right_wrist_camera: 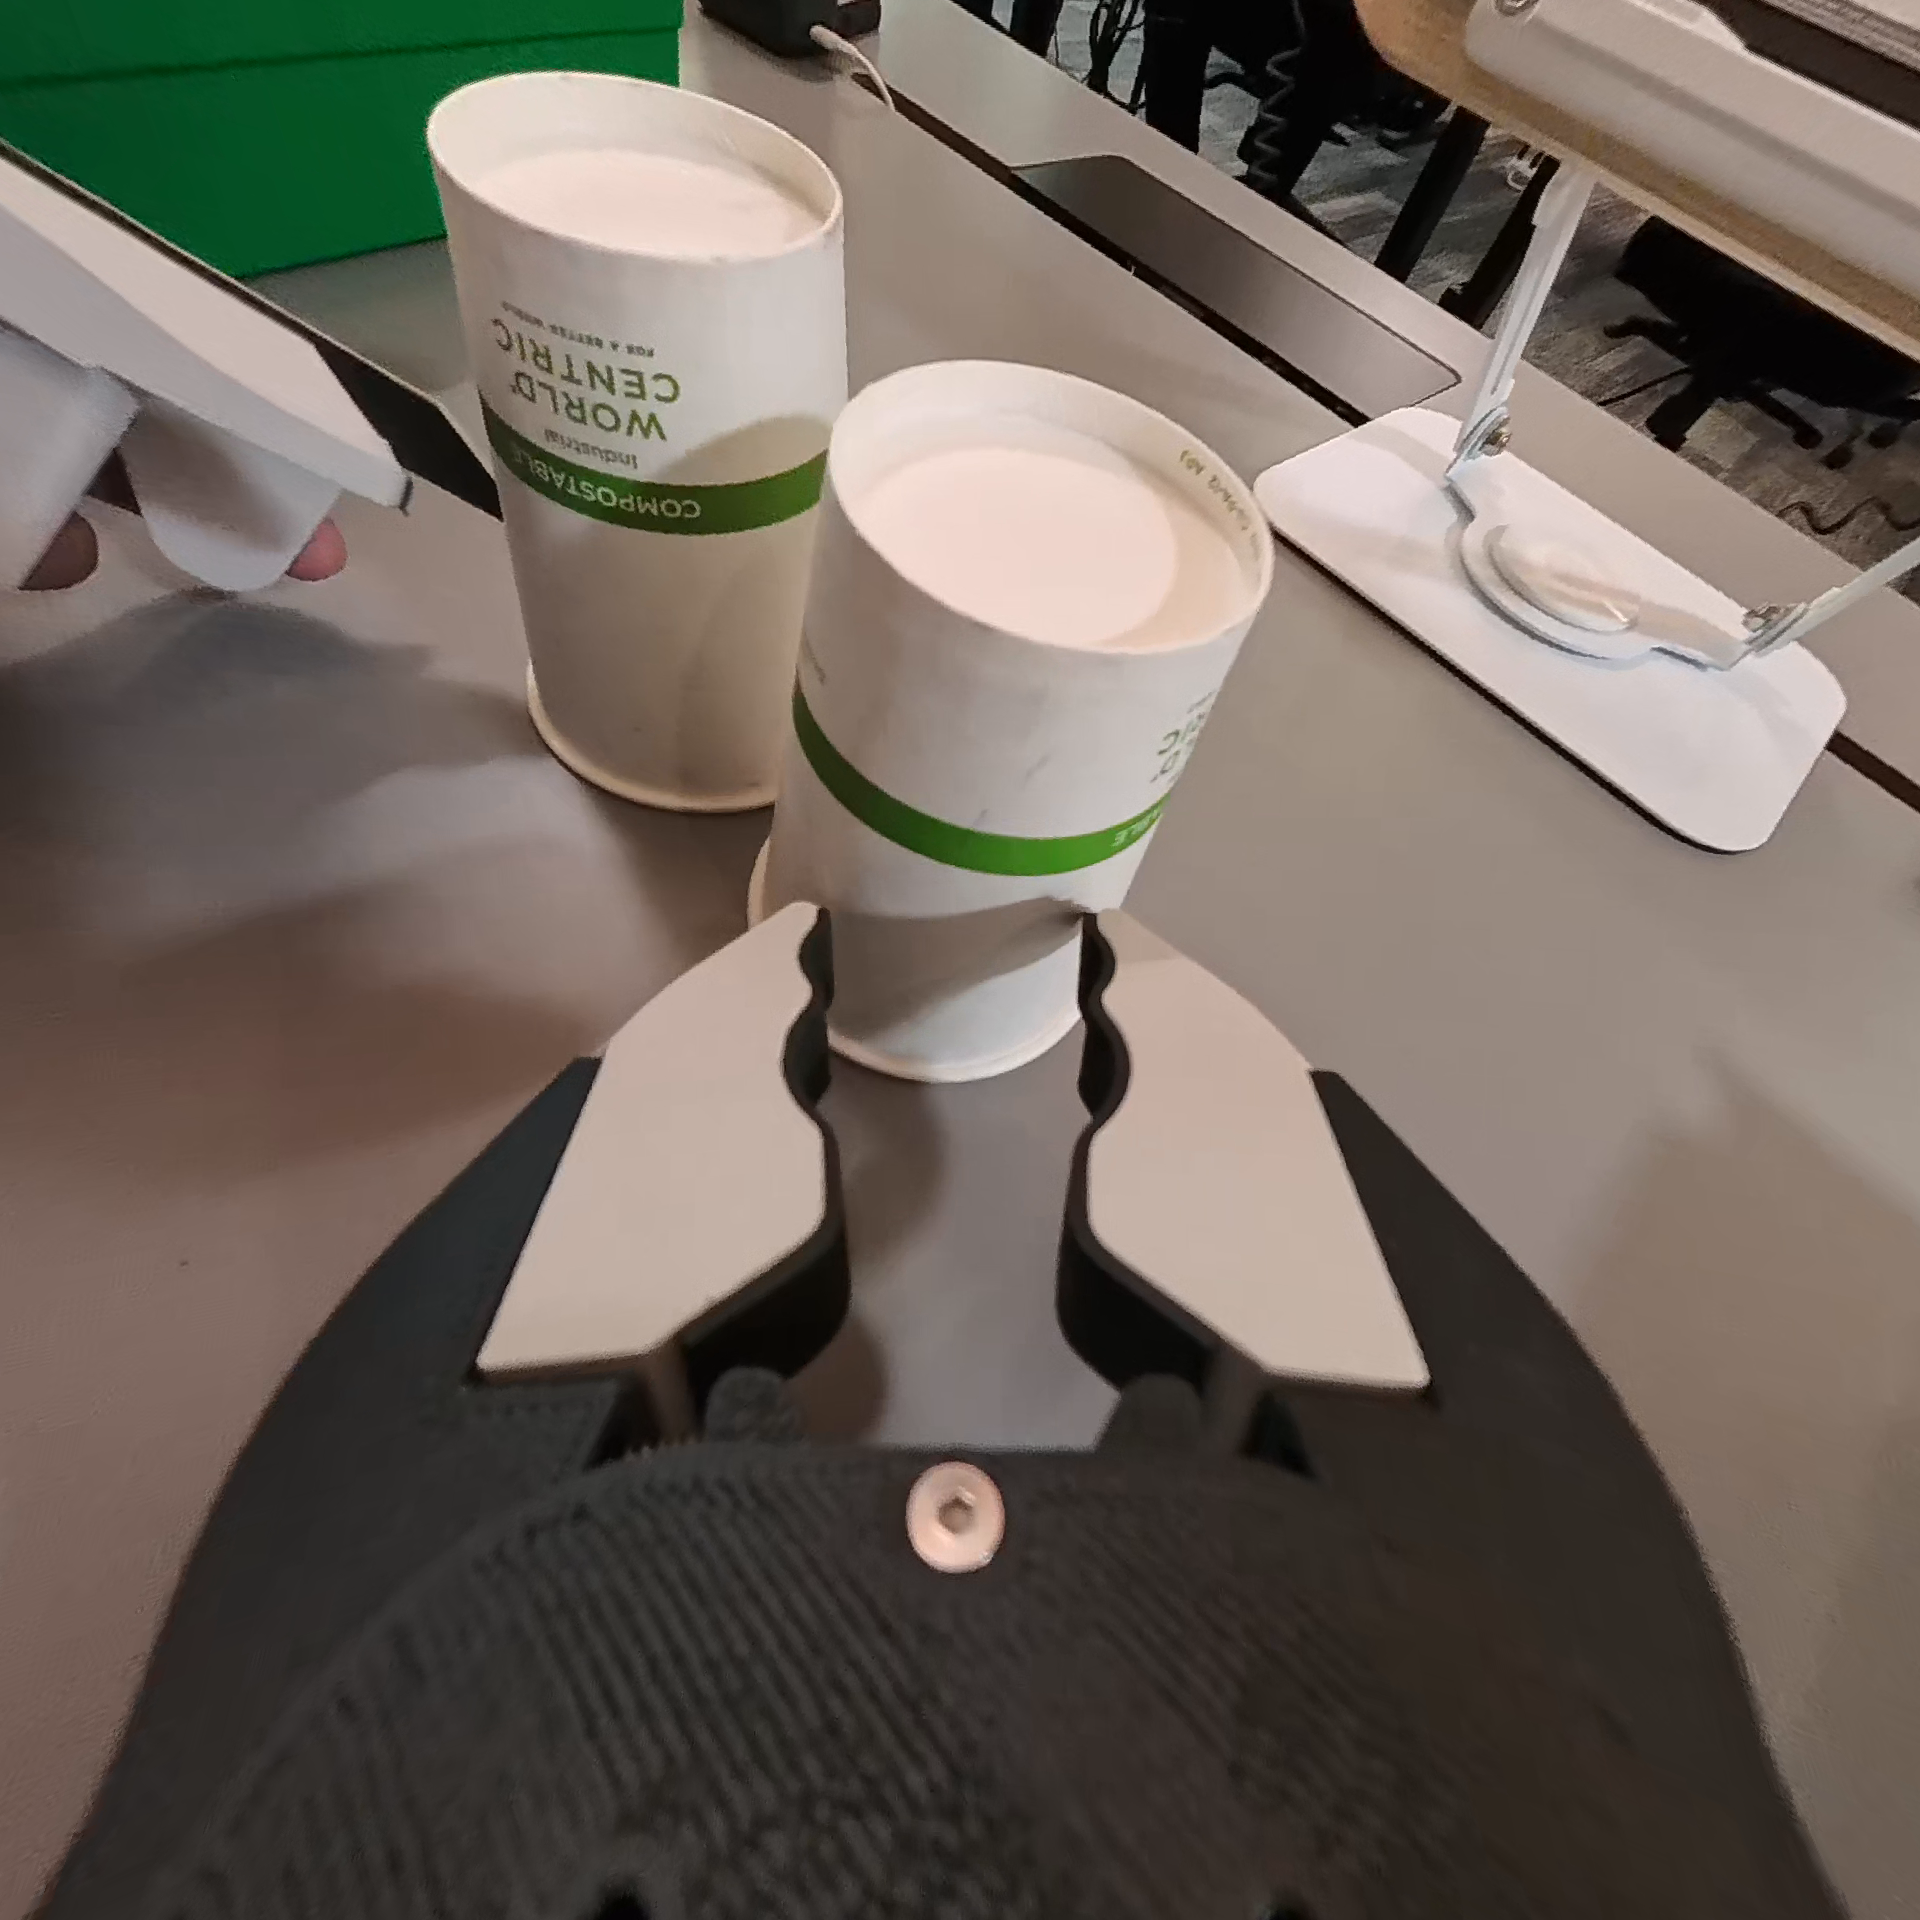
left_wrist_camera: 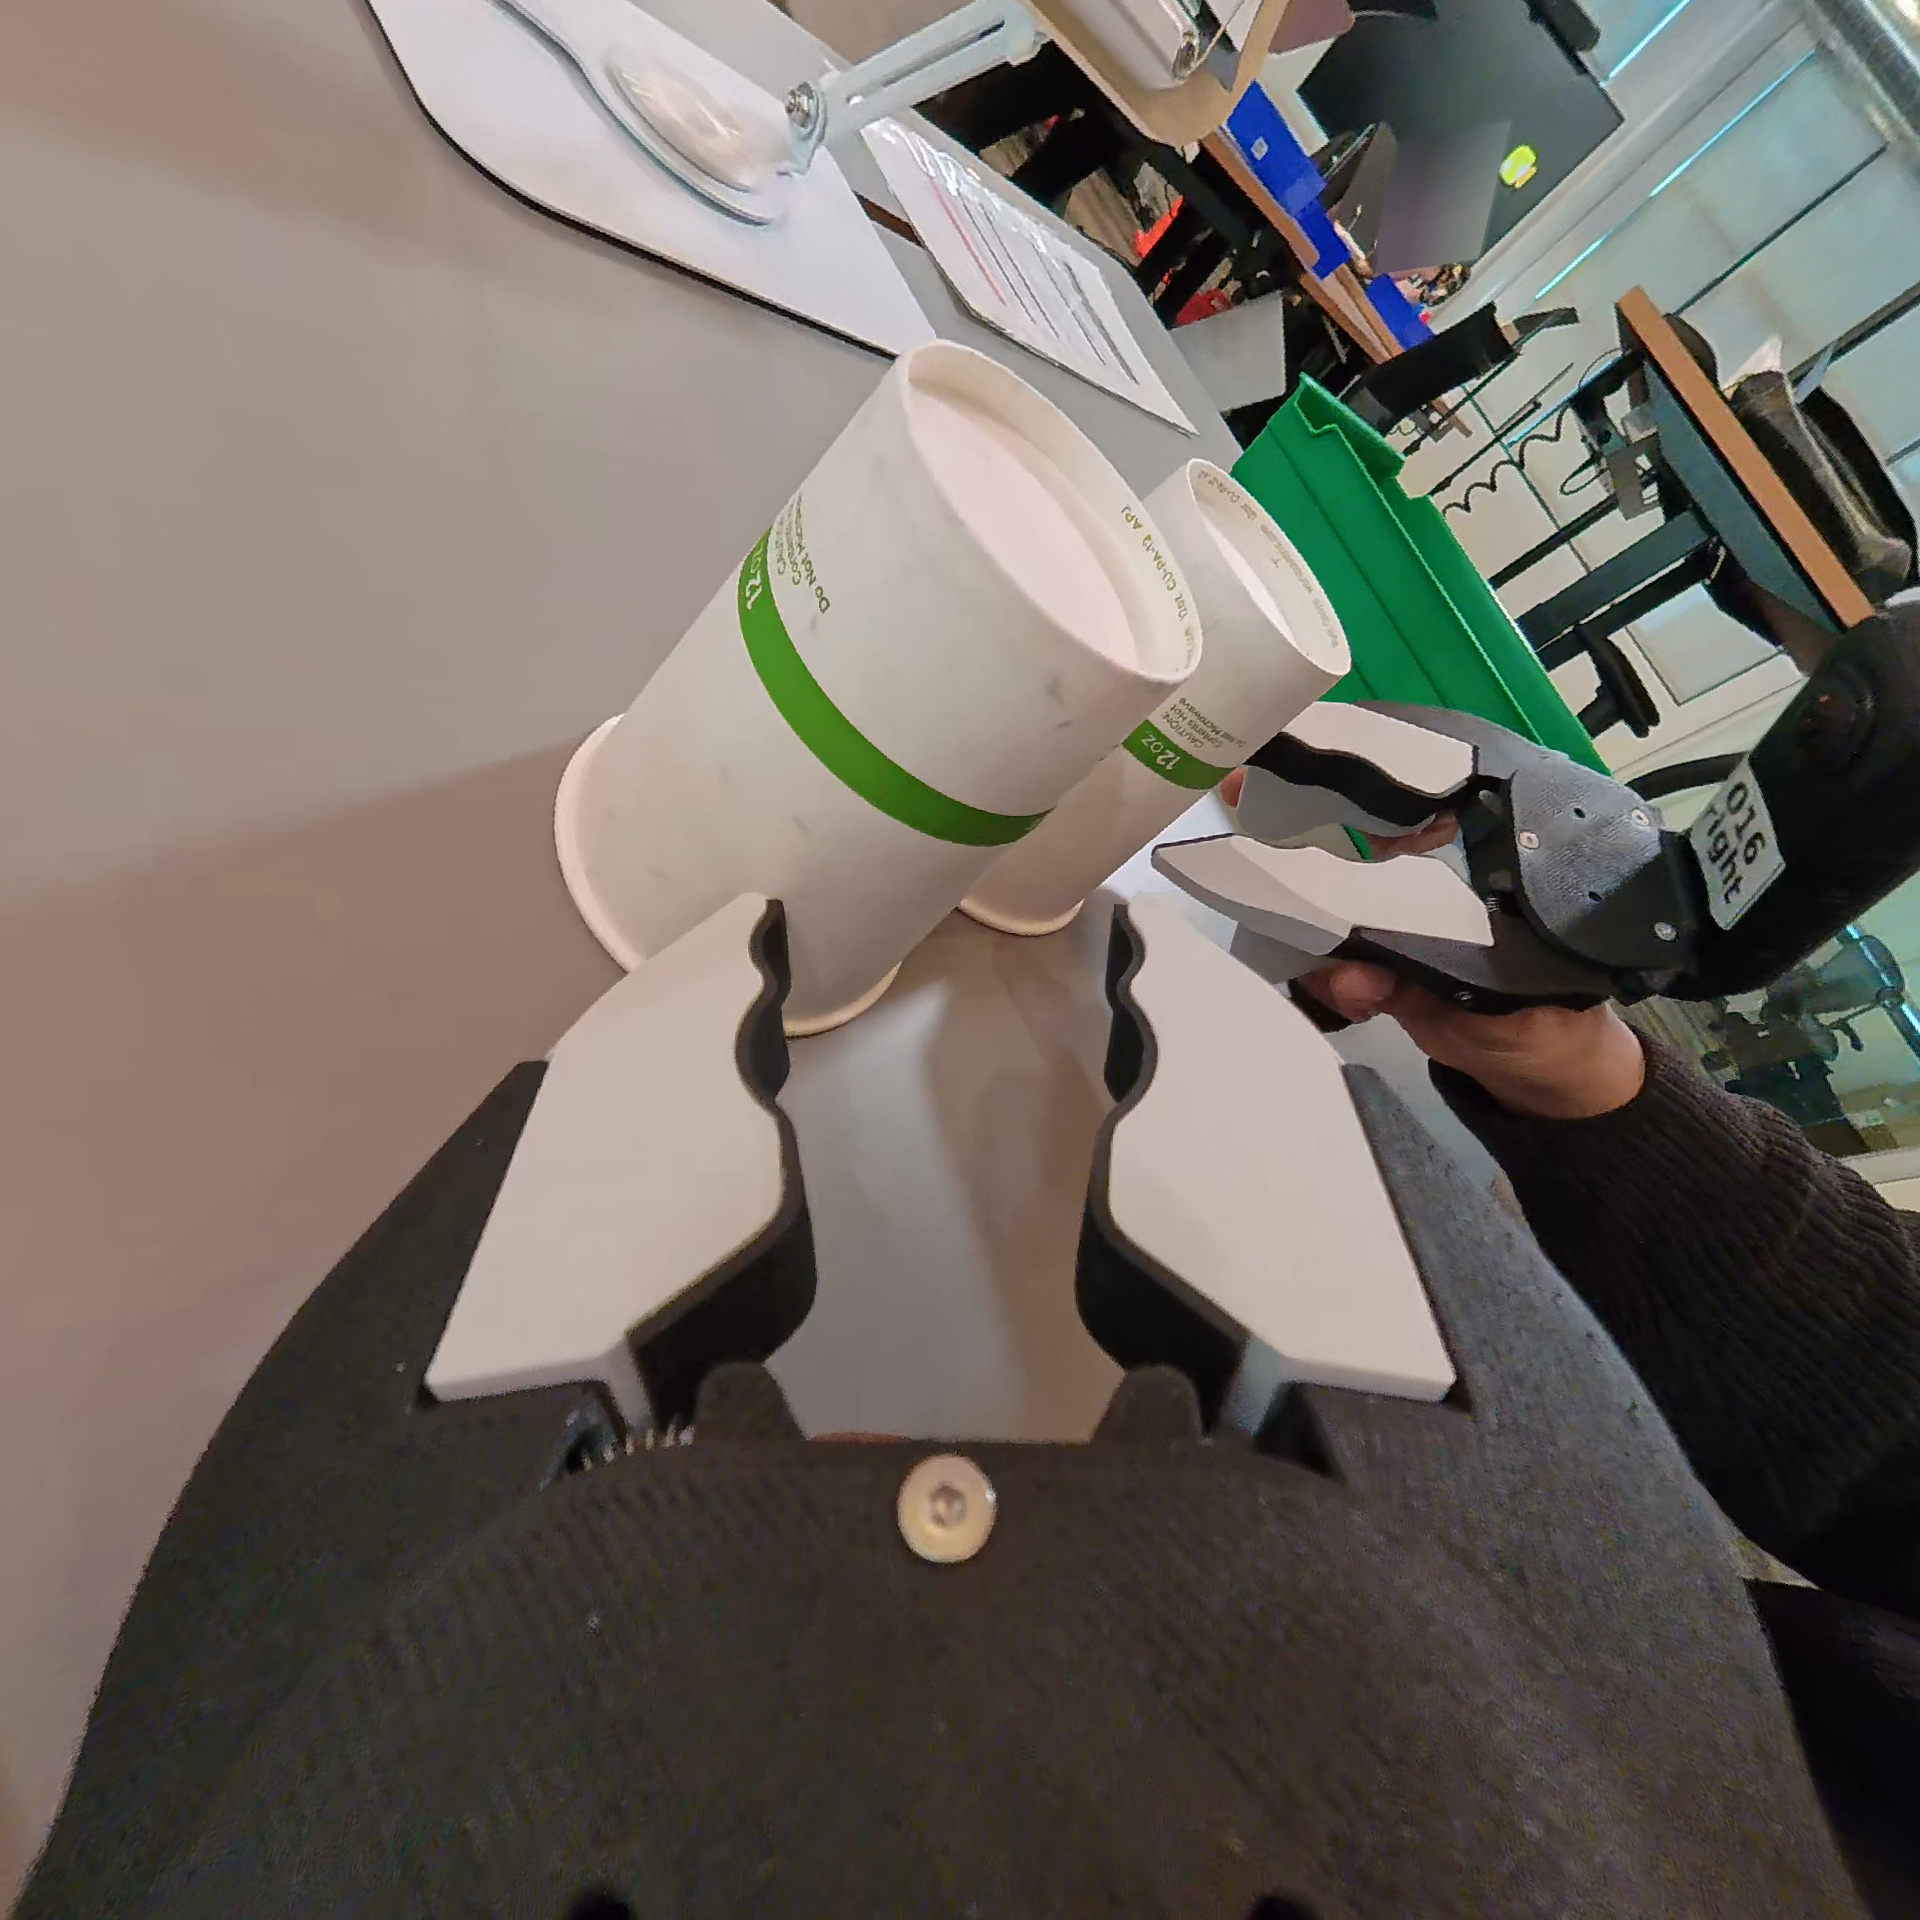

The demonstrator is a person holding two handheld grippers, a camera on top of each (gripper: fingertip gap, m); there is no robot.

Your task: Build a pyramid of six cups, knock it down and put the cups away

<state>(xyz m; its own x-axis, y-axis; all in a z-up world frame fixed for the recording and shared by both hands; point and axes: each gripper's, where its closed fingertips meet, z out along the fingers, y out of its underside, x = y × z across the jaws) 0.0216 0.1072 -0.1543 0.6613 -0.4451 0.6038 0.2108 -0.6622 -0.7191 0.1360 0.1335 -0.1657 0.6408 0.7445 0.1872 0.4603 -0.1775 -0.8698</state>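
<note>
White cups (right_wrist_camera: pixel 1023 717) with green bands; grey table (right_wrist_camera: pixel 1455 987).

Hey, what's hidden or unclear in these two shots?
- Near cup: lower wall behind right tool, right wrist view; contact unclear.
- Far cup: mostly behind near cup, left wrist view.
- Left tool: blurred, cut off by left edge, right wrist view.
- Green bin: cropped at top edge.

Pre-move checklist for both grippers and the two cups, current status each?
1. Left gripper open: ok.
2. Right gripper open: ok.
3. Cup A and cup B upside down on the table: ok.
4. Cup A centred in the left gripper's gap: not ok, it sits toward the left finger.
5. Right fingertips flank cup B low down: ok; contact: cannot tell.
6. Gap between the cups: cannot tell, they overlap in both views.
</note>
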